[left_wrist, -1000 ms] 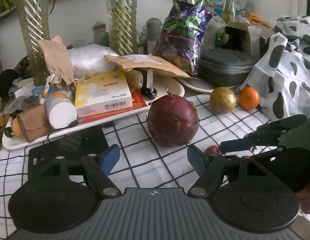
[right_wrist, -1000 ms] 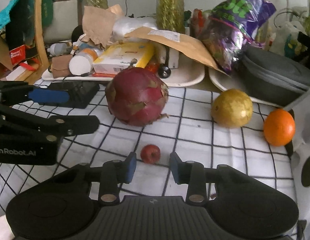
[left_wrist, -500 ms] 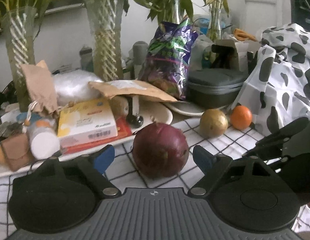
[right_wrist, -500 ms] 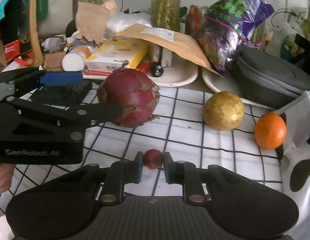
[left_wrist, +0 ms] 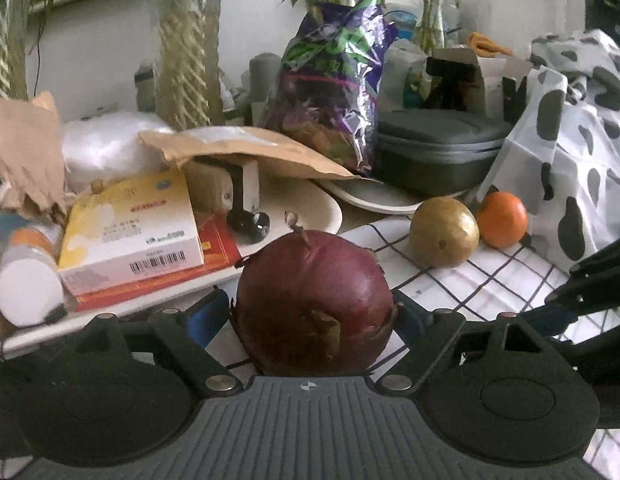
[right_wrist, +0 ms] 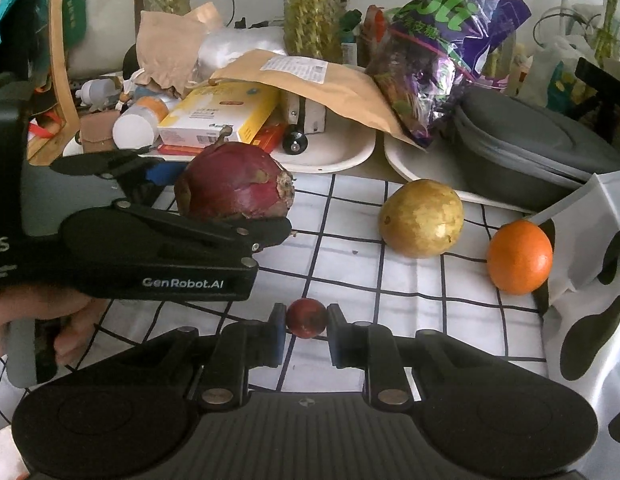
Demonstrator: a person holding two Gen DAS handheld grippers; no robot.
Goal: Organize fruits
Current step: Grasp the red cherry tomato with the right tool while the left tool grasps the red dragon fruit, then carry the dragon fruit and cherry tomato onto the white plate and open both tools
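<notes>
A big dark red dragon fruit [left_wrist: 314, 300] sits between the blue pads of my left gripper [left_wrist: 310, 316], which is shut on it; it also shows in the right wrist view [right_wrist: 234, 186]. My right gripper [right_wrist: 306, 320] is shut on a small red fruit [right_wrist: 307, 317] just above the checked cloth [right_wrist: 350, 280]. A yellow-brown round fruit [right_wrist: 422, 218] and an orange [right_wrist: 519, 257] lie on the cloth to the right; they also show in the left wrist view, the yellow fruit [left_wrist: 444, 232] and the orange [left_wrist: 502, 220].
Behind the cloth stand white trays [right_wrist: 338, 156] loaded with a yellow box [right_wrist: 222, 110], a brown envelope [right_wrist: 310, 80], a purple bag [right_wrist: 450, 40] and a grey case [right_wrist: 530, 136]. A spotted cloth [right_wrist: 590, 280] lies at the right. Tall vases [left_wrist: 186, 60] stand at the back.
My left gripper moved forward and closed on the dragon fruit. My right gripper closed on the small red fruit and holds it.
</notes>
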